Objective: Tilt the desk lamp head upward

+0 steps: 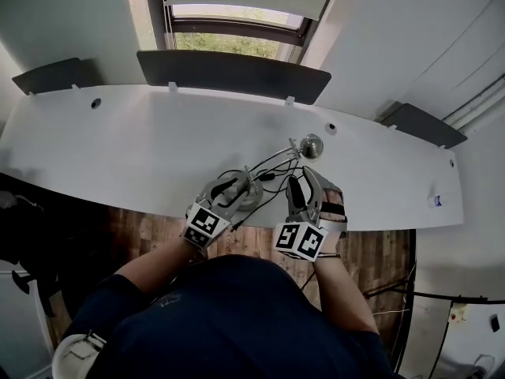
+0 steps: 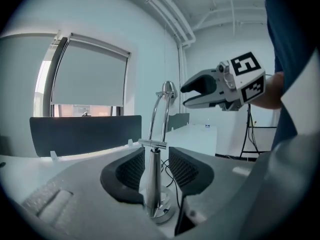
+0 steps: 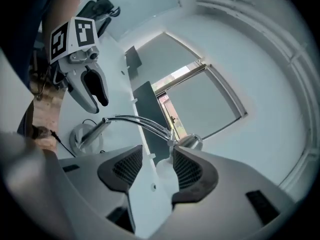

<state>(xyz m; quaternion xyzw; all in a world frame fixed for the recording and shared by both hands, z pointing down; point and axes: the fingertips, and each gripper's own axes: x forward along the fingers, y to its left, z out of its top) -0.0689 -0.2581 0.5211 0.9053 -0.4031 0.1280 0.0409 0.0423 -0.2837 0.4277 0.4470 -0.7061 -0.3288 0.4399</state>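
Overhead, the desk lamp's chrome head (image 1: 312,144) sits above the white worktop (image 1: 142,140), near its front edge. Black cables (image 1: 272,174) loop beside the lamp base (image 1: 252,197), and dark divider panels (image 1: 233,73) line the far edge.

Left gripper view: the left tool (image 2: 156,154) has its jaws apart, with the lamp post (image 2: 151,179) upright between them, untouched. The right tool (image 2: 184,97) hangs beyond.

Right gripper view: its jaws are spread and empty, with the lamp head just past their tips and the curved arm rods (image 3: 140,121) crossing ahead.

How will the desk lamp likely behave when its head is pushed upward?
Probably tippy: the long arched arm overhangs a small round base. The polished chrome post looks slippery. The arm's thin rods may flex.
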